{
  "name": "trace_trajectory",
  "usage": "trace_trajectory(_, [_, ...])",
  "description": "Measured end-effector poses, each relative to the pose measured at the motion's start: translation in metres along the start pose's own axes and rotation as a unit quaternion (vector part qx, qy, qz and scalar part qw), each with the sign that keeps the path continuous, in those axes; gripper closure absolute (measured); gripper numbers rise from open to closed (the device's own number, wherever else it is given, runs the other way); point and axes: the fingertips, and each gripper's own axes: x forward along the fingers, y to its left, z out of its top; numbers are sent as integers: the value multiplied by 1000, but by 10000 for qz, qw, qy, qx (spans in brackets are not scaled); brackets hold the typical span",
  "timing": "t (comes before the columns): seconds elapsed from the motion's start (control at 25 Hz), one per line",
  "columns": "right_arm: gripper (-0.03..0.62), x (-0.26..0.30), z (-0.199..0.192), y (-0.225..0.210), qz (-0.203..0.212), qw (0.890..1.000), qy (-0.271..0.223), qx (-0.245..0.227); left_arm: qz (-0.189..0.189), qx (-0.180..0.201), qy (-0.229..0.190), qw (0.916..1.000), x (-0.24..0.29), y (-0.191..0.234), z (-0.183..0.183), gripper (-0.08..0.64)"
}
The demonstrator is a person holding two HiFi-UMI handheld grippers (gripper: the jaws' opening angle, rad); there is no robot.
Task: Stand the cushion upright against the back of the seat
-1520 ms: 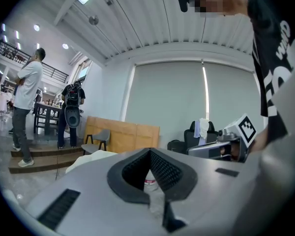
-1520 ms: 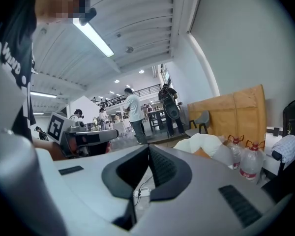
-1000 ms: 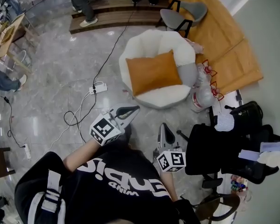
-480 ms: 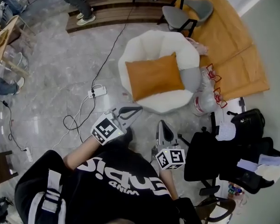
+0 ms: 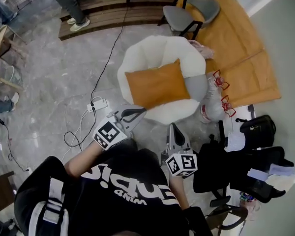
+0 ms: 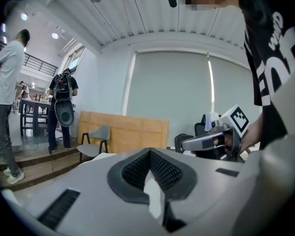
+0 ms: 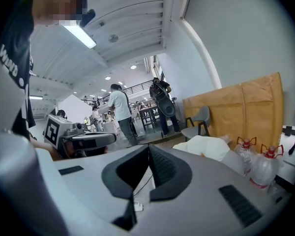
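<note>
An orange cushion (image 5: pixel 156 86) lies flat on the seat of a round white armchair (image 5: pixel 152 53) in the head view. My left gripper (image 5: pixel 138 111) is shut and empty, held just short of the chair's front left rim. My right gripper (image 5: pixel 174 127) is also shut and empty, a little short of the chair's front right edge. In the right gripper view the white armchair (image 7: pixel 206 146) shows past the shut jaws, with a sliver of orange on it. In the left gripper view the jaws (image 6: pixel 150 154) meet with nothing between them.
A grey cushion (image 5: pixel 196 86) lies on the chair's right side. Two water jugs (image 5: pixel 214 102) stand right of the chair. A black office chair (image 5: pixel 238 168) with bags is at my right. Cables and a power strip (image 5: pixel 97 104) lie on the floor to the left. A grey chair (image 5: pixel 187 14) stands beyond.
Both grippers have moved forward toward the white armchair, which now sits closer in the head view. Both stay shut and empty.
</note>
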Motion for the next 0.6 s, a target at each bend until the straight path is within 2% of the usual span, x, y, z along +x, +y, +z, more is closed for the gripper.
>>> trace_trajectory(0.24, [572,8,10,-26,-358,9993,-70,52,-265,73,-63,9996,28,11,11,552])
trace_trajectory(0.6, [572,27,21,-47,-363,9993,-106,70,-215,41,-92,9997,54,28,18,552])
